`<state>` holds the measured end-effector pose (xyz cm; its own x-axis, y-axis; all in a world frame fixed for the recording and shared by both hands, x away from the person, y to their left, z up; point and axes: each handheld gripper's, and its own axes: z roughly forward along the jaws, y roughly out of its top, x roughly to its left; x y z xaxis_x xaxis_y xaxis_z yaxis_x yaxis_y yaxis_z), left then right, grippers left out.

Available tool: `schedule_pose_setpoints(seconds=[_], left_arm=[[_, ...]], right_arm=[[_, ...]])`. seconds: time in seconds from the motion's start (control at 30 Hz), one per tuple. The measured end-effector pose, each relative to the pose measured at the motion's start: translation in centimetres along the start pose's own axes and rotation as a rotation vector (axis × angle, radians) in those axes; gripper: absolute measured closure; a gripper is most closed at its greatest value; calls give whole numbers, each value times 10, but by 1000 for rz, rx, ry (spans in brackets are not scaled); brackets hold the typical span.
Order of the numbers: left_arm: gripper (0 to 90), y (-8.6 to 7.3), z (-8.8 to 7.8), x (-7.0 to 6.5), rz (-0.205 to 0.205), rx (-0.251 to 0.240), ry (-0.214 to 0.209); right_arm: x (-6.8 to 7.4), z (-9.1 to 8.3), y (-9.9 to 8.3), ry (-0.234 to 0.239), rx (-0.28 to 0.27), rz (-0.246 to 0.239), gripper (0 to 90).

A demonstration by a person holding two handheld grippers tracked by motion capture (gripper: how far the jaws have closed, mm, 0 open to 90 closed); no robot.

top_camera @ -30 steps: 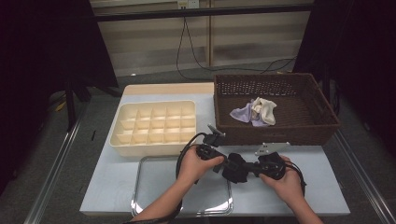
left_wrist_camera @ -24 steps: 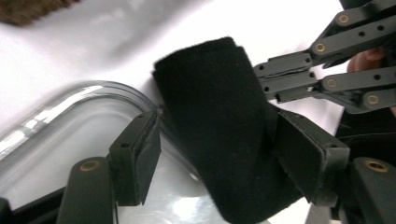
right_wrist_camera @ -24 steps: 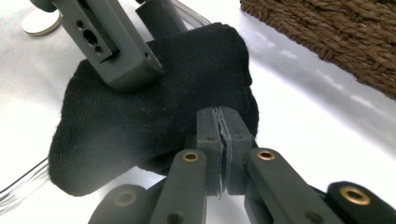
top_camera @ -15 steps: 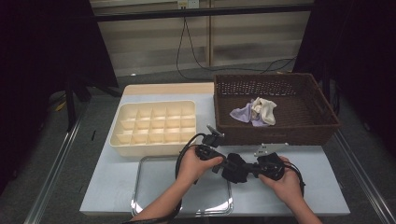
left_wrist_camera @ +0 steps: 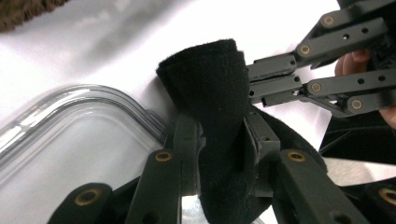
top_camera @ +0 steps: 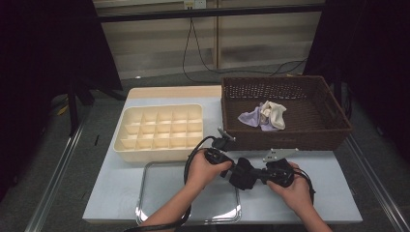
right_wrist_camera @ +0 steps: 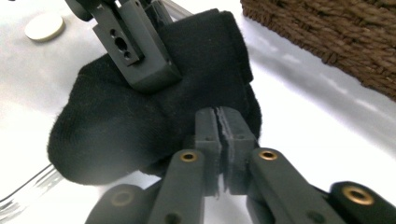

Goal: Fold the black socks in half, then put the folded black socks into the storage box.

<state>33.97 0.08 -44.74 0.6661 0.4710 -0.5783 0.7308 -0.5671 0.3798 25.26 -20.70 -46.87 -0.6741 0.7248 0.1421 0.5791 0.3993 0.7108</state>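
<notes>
In the lower middle of the high view, the left claw (top_camera: 231, 170) and the right claw (top_camera: 258, 174) meet on one black sock (top_camera: 241, 172), held just above the white desk (top_camera: 329, 169) beside the right edge of the clear tray (top_camera: 145, 193). In the left gripper view the left claw (left_wrist_camera: 223, 140) has just been closing, and its two jaws now press on the bunched black sock (left_wrist_camera: 210, 88) from both sides. In the right gripper view the right claw (right_wrist_camera: 220, 130) stands almost together, its pads pinching a thin edge of the sock (right_wrist_camera: 116, 121), while the other claw's jaw bites the cloth in the upper left of that frame.

By count there are two claws, one black sock, one clear tray and one cream divided box (top_camera: 159, 130) at centre left. One brown wicker basket (top_camera: 333, 121) sits at upper right, holding a small heap of pale cloths (top_camera: 263, 116) whose number cannot be told.
</notes>
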Motion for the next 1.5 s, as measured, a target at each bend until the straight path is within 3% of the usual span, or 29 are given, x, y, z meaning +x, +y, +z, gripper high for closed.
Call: schedule_pose_setpoints(seconds=[0.03,0.07,0.13,0.2,0.23,0.27,0.33,0.4,0.57,0.63,0.7,0.8,0.87,1.03,1.1,1.17,1.3,1.33,1.37,1.43,1.47,1.5], left_arm=[[710,1,-5,1,19,9,-2],[710,1,-9,-1,7,-8,0],[710,3,-19,0,26,-9,6],[709,4,-28,-1,21,-16,9],[709,5,-32,0,37,-13,9],[708,5,-35,-1,23,-22,13],[707,6,-43,0,48,-13,11],[706,6,-48,-1,46,-19,18],[704,6,-64,1,35,-44,38],[703,7,-71,3,40,-31,46],[702,7,-79,3,24,-48,52],[700,9,-90,5,27,-46,54],[700,10,-96,6,11,-70,69],[700,13,-115,10,2,-70,107],[699,14,-121,12,14,-64,108],[699,15,-124,12,-3,-79,112],[698,17,-134,16,6,-70,126],[698,17,-135,15,-11,-91,130],[698,18,-138,16,7,-79,130],[698,19,-142,17,5,-81,133],[697,20,-144,17,-24,-107,131],[697,21,-146,19,-6,-93,143]], right_arm=[[-1,-1,0,-1,-11,1,813],[-1,-3,1,-1,-18,4,788],[-2,-5,2,-10,-37,3,739],[-1,-5,3,-18,-41,10,620],[-1,-4,3,-21,-44,12,585],[-1,-4,4,-18,-44,10,563],[-1,-5,5,-27,-52,7,469],[-1,-6,6,-29,-53,16,380],[-1,-7,8,-29,-54,29,257],[-2,-7,8,-25,-53,42,234],[-2,-6,8,-26,-47,48,205],[-2,-5,9,-22,-45,43,184],[-1,-4,9,-23,-42,44,174],[-1,-2,9,-15,-32,27,146],[0,-2,9,-24,-31,28,139],[-1,-2,9,-17,-30,29,133],[0,0,9,-11,-23,26,115],[0,0,9,-14,-24,24,110],[1,0,9,-16,-27,24,109],[1,1,9,-8,-24,24,98],[0,1,9,-7,-26,25,94],[1,1,9,-6,-21,30,89]])
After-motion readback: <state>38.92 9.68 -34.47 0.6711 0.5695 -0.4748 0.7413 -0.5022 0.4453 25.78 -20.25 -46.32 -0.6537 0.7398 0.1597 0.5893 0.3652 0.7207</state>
